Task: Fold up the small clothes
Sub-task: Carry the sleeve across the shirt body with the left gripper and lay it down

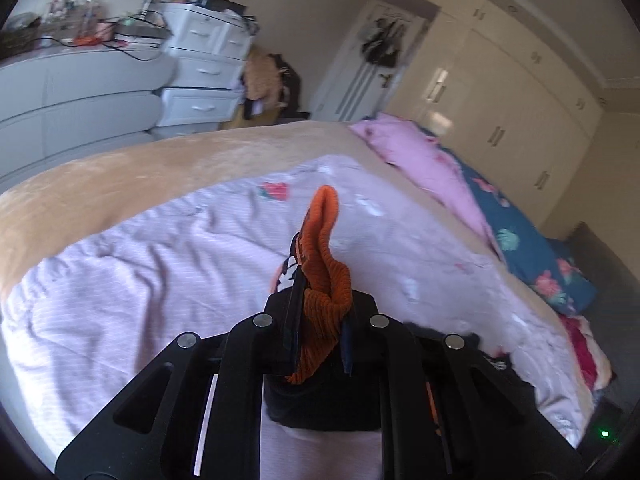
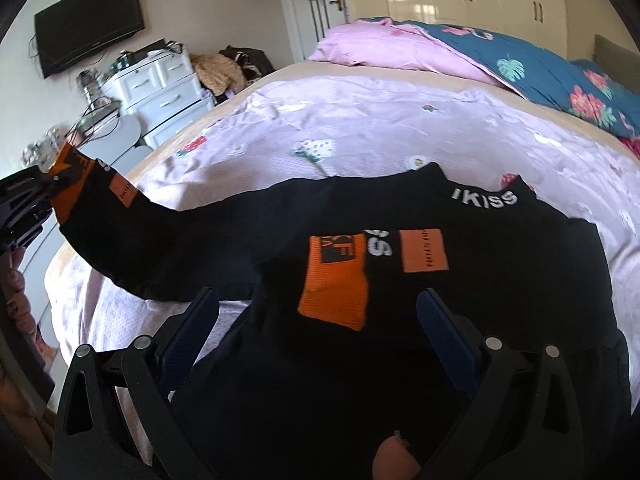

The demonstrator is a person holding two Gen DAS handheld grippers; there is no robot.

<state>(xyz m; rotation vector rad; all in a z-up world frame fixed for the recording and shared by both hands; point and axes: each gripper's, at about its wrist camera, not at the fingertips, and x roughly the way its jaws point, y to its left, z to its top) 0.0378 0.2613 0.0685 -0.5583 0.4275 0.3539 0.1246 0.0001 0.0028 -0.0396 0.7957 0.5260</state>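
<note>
Right gripper [image 2: 318,322] hovers over the black top [image 2: 460,292] with jaws spread wide, nothing in them; top lies flat on the pink sheet [image 2: 360,128] mid-bed. Left gripper [image 1: 320,320] is clamped on the orange cuff [image 1: 324,264], sleeve lifted out to the left. Fabric looks light, soft, floppy, so grab hems and cuffs, not mid-panel; plenty of bare sheet beyond the collar, but the bed edge is close on the left.
</note>
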